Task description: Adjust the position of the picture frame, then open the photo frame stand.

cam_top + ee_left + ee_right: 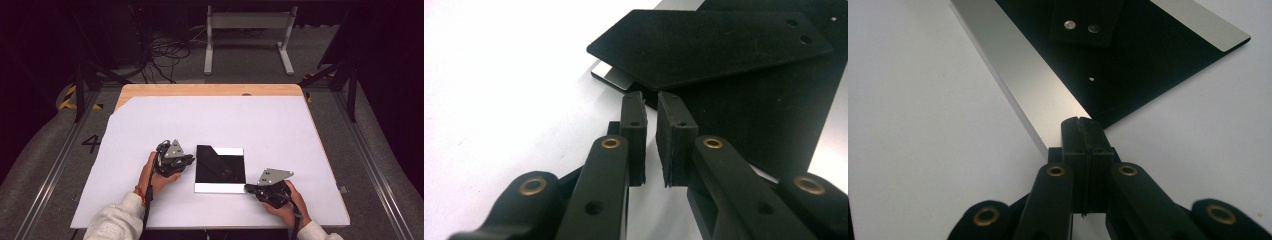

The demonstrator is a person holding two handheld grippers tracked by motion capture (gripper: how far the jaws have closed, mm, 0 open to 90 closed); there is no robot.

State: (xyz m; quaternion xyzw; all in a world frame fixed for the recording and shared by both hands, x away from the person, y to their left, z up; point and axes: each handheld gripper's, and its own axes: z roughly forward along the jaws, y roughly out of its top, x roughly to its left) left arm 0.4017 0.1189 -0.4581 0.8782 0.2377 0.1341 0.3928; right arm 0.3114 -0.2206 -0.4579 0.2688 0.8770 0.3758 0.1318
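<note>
Black square plate (220,169) with bright metal strips along its near and far edges lies flat on the white sheet (260,125) covering the table (210,90), a little nearer the person than the middle. From above it reads as one dark square with a cut-corner shape on it; the left gripper view shows what that hides — a separate thin black panel (709,45), two small holes near one end, lying on the plate with its pointed corner jutting past the plate's edge and lifted slightly off the sheet. The left gripper (651,107) sits just off that corner, its jaws a narrow gap apart with nothing between them, tips close to the panel's corner but not on it. The right gripper (1082,131) is at the plate's near right corner; its view shows the jaws pressed together, tips at the end of the silver strip (1018,70), though whether they pinch the edge I cannot tell. That view also picks out two small fasteners on the panel. Beyond the plate the sheet stretches bare to the far and side edges — plenty of room around both hands.
</note>
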